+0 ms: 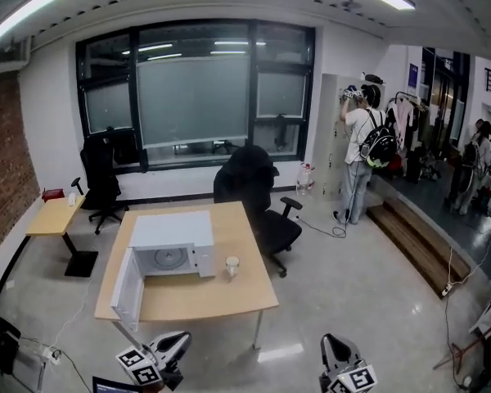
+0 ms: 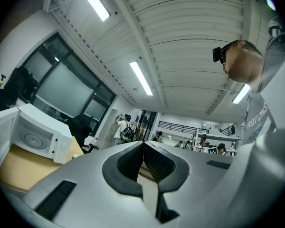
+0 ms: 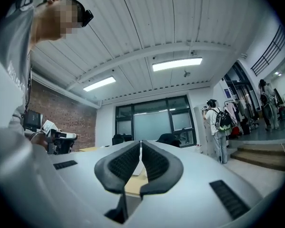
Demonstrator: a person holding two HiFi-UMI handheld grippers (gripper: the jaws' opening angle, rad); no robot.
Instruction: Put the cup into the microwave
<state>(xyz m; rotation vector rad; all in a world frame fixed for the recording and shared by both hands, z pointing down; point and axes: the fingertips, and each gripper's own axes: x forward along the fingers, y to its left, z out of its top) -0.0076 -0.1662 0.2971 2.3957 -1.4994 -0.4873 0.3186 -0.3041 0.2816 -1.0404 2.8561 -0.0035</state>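
Observation:
The white microwave [image 1: 170, 244] stands on the wooden table [image 1: 245, 289], its door [image 1: 127, 289] swung wide open toward the front left and its turntable showing. A small pale cup [image 1: 231, 265] stands upright on the table just right of the microwave. Both grippers are low at the near edge of the head view, well short of the table. My left gripper [image 1: 176, 340] is at the front left and my right gripper [image 1: 334, 344] at the front right. In the gripper views, the left gripper [image 2: 142, 144] and the right gripper [image 3: 141, 143] each have their pads meeting, with nothing between them. The microwave [image 2: 35, 137] shows at the left of the left gripper view.
A black office chair [image 1: 266, 195] stands at the table's far right corner, another [image 1: 102, 178] by the window. A small side table [image 1: 56, 216] is at the left. A person with a backpack [image 1: 364, 150] stands at the back right near wooden steps [image 1: 413, 240]. Cables lie on the floor.

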